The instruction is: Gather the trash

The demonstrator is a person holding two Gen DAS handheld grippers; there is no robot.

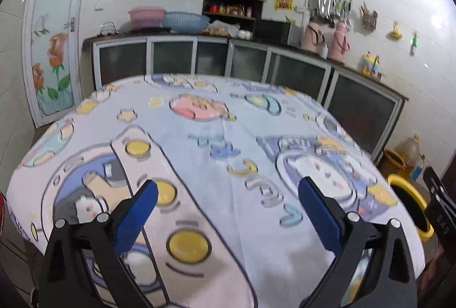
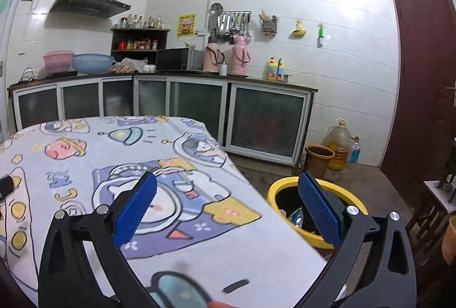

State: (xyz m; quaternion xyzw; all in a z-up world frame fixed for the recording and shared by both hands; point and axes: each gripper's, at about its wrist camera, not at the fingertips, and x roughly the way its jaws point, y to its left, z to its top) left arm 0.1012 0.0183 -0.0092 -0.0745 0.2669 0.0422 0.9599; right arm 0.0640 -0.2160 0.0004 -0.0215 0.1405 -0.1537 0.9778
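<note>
A yellow trash bin (image 2: 287, 185) with a dark inside stands on the floor by the table's right edge; wrappers (image 2: 296, 218) lie in it. It also shows in the left wrist view (image 1: 410, 191). My left gripper (image 1: 228, 194) is open and empty above the cartoon-print tablecloth (image 1: 216, 137). My right gripper (image 2: 228, 188) is open and empty above the table's right edge, its right finger over the bin. No loose trash shows on the tablecloth (image 2: 85, 165).
Kitchen cabinets (image 2: 199, 102) run along the far wall behind the table. An orange-brown bucket (image 2: 317, 158), an oil jug (image 2: 340, 142) and a small bottle (image 2: 354, 151) stand on the floor beyond the bin. A dark red door (image 2: 421, 65) is at right.
</note>
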